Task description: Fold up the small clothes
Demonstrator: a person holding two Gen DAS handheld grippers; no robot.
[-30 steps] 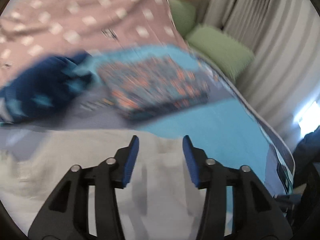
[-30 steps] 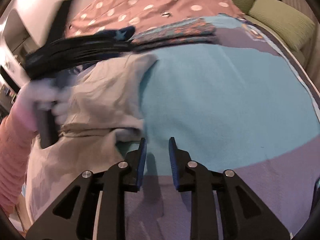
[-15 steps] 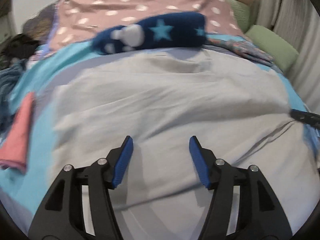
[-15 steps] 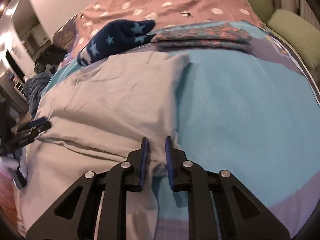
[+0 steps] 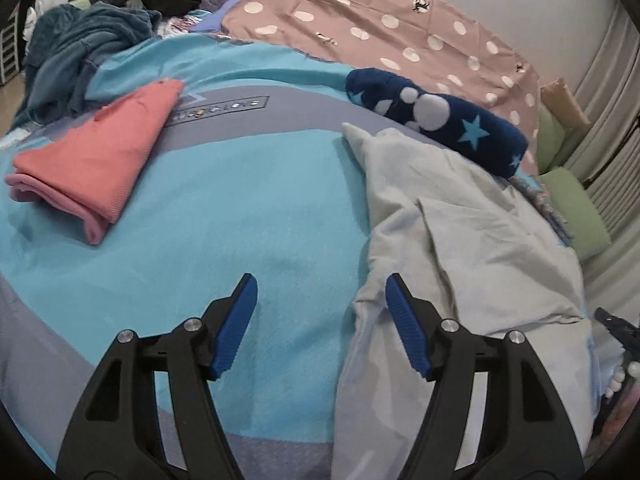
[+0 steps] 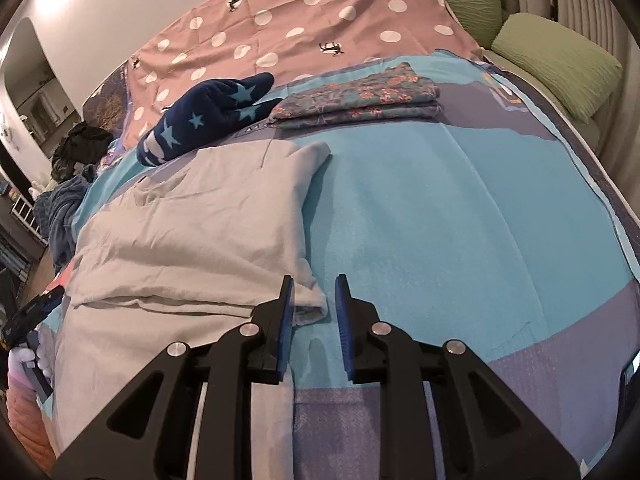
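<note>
A pale grey garment (image 5: 472,248) lies spread and creased on the turquoise bedspread (image 5: 248,216); it also shows in the right wrist view (image 6: 192,240). My left gripper (image 5: 320,320) is open and empty, its right finger at the garment's left edge. My right gripper (image 6: 314,320) is open, with the garment's folded right corner (image 6: 312,300) lying between its fingers and not clamped. The left gripper's tip (image 6: 36,312) shows at the garment's far left side in the right wrist view.
A folded pink cloth (image 5: 100,156) lies at left. A navy star-print item (image 5: 436,120) and a folded floral cloth (image 6: 360,96) lie behind the garment. A blue clothes pile (image 5: 80,52), a dotted pink cover (image 6: 280,32) and green pillows (image 6: 556,60) lie beyond.
My left gripper has swung left off the garment to its left edge. My right gripper has opened wider around the garment's corner.
</note>
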